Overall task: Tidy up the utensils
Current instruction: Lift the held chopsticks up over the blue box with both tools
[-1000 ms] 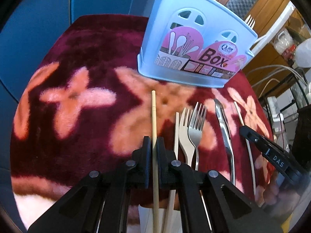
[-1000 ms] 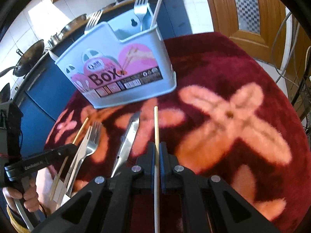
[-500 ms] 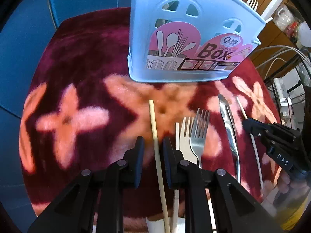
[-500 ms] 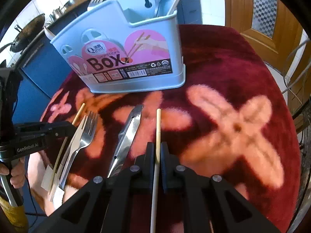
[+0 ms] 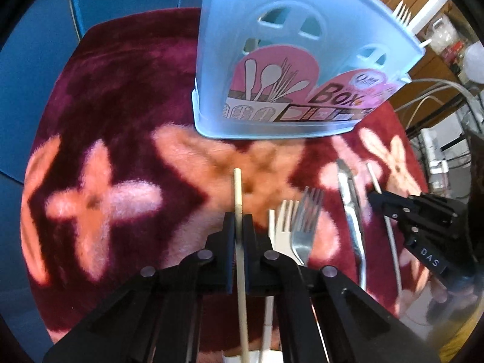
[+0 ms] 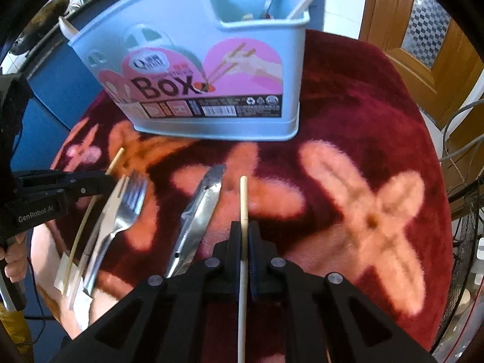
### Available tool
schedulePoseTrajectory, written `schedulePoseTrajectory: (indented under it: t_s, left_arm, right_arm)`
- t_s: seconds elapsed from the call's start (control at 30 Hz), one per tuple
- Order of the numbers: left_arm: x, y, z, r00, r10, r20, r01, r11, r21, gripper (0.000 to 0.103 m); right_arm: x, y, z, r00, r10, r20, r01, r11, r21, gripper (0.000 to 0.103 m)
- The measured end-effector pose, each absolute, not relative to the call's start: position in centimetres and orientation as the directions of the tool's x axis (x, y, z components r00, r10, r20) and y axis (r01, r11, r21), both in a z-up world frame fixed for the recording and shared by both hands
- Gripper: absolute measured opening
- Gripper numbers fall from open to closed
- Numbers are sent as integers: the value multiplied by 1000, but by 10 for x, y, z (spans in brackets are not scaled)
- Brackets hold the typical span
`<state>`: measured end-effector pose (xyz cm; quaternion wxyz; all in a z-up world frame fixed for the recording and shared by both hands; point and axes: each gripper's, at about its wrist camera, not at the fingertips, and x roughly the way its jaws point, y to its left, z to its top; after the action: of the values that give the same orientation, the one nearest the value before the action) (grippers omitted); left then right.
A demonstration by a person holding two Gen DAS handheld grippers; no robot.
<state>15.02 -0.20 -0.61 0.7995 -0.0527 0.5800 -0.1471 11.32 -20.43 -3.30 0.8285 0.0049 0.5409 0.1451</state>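
A light blue utensil box (image 5: 290, 69) with a pink "Box" label stands on a dark red flowered cloth (image 5: 127, 127); it also shows in the right wrist view (image 6: 211, 69), holding forks and a white utensil. My left gripper (image 5: 238, 220) is shut on a wooden chopstick (image 5: 237, 190). My right gripper (image 6: 244, 227) is shut on a pale chopstick (image 6: 243, 199). Between them on the cloth lie a metal fork (image 5: 305, 220), a cream plastic fork (image 5: 284, 227) and metal tongs (image 5: 351, 208).
A blue cabinet (image 5: 90, 0) is behind the table on the left. A wooden door (image 6: 423, 24) and cables (image 6: 459, 139) are to the right. A white paper sleeve (image 6: 71, 278) lies under the forks' handles at the near edge.
Both grippers have moved closer to the box. The left gripper, open around its chopstick half a second ago, has shut on it again. The right gripper stays shut on its chopstick.
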Motion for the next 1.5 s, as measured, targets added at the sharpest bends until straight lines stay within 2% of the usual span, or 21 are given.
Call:
schedulePoseTrajectory:
  t_s: [0.23, 0.4, 0.73, 1.1, 1.5]
  left_arm:
    - [122, 7, 37, 424, -363, -830, 211, 931, -299, 2]
    - [111, 4, 75, 551, -371, -747, 243, 928, -282, 2]
    - [118, -8, 121, 705, -363, -609, 246, 931, -271, 2]
    - [143, -14, 161, 807, -343, -480, 248, 936, -251, 2]
    - [192, -8, 192, 923, -257, -287, 191, 952, -239, 2]
  right_arm:
    - [91, -222, -3, 498, 333, -801, -211, 942, 260, 6]
    - [80, -232, 30, 603, 372, -706, -216, 928, 304, 6]
    - [83, -222, 85, 771, 368, -519, -261, 927, 270, 6]
    - [107, -216, 112, 842, 368, -395, -296, 927, 232, 6]
    - [157, -227, 127, 913, 339, -228, -269, 919, 290, 6]
